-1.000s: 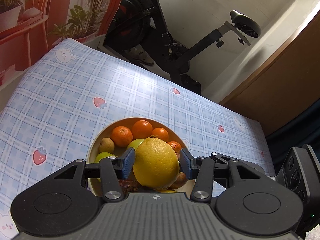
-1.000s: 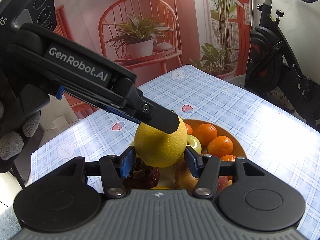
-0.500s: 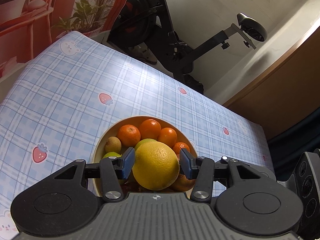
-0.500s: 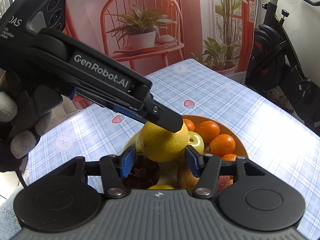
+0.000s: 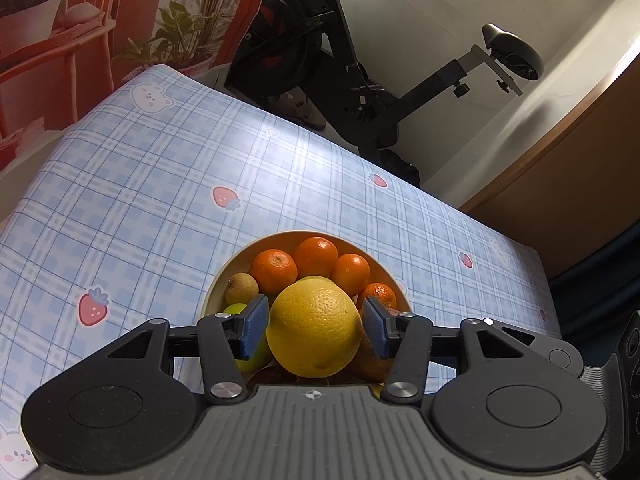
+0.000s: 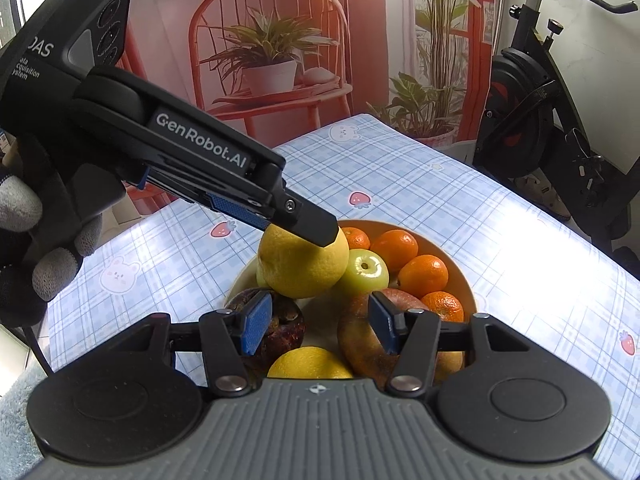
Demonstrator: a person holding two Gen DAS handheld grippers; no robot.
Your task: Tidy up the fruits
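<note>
A large yellow citrus (image 5: 314, 330) sits between the pads of my left gripper (image 5: 314, 326), held over a tan bowl (image 5: 240, 260) of fruit. The bowl holds several oranges (image 5: 274, 266), a kiwi (image 5: 241, 288) and green apples. In the right wrist view the left gripper (image 6: 316, 232) holds the same citrus (image 6: 302, 266) above the bowl (image 6: 460, 276), next to a green apple (image 6: 366, 270). My right gripper (image 6: 316, 322) is open and empty, hovering at the bowl's near side over a dark fruit (image 6: 284, 322), a red apple (image 6: 360, 336) and another yellow fruit (image 6: 310, 364).
The bowl stands on a table with a blue plaid cloth (image 5: 140, 184) printed with strawberries. An exercise bike (image 5: 360, 80) stands beyond the far edge. A red backdrop with plants (image 6: 280, 60) is behind the table.
Both grippers have pulled back and up from the bowl. The left gripper has carried the yellow citrus upward, and the right gripper now shows more of the fruit beneath it.
</note>
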